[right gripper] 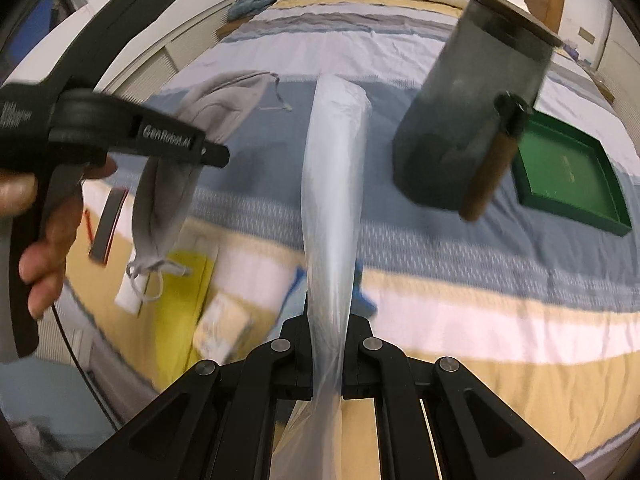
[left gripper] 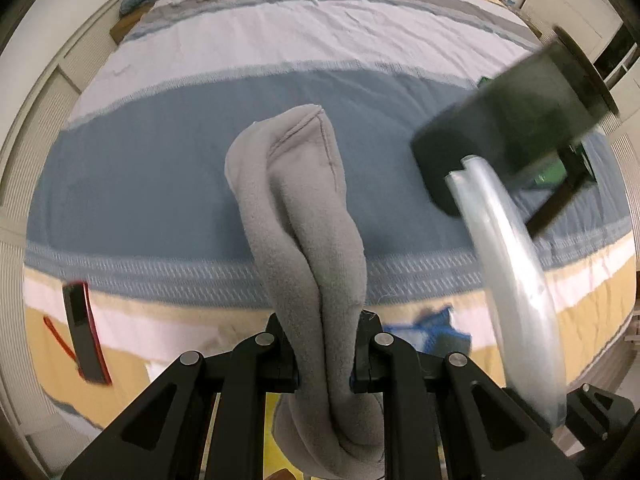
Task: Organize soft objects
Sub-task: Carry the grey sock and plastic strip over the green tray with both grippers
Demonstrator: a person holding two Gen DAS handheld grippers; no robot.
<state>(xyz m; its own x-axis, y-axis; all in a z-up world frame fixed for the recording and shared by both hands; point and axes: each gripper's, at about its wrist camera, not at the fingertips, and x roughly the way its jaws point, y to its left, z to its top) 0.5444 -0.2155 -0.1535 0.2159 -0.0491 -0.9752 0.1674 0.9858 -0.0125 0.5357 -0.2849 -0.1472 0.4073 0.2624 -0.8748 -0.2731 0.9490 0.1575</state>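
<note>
My left gripper (left gripper: 325,350) is shut on a grey fleece cloth (left gripper: 304,208), which stands up between the fingers and hangs down below them. From the right wrist view the same cloth (right gripper: 168,184) dangles from the left gripper (right gripper: 200,148), held by a hand. My right gripper (right gripper: 326,354) is shut on a clear plastic bag (right gripper: 334,184), pinched into a tall band. The bag (left gripper: 516,264) also shows at the right of the left wrist view. Both grippers are above a striped bed (left gripper: 160,168).
A dark cylinder with a handle (right gripper: 472,120) hangs in front of the right camera, also seen from the left (left gripper: 512,128). A green tray (right gripper: 568,176) lies on the bed at right. A red-edged phone (left gripper: 86,336), blue cloth (left gripper: 436,330) and yellow item (right gripper: 180,304) lie nearby.
</note>
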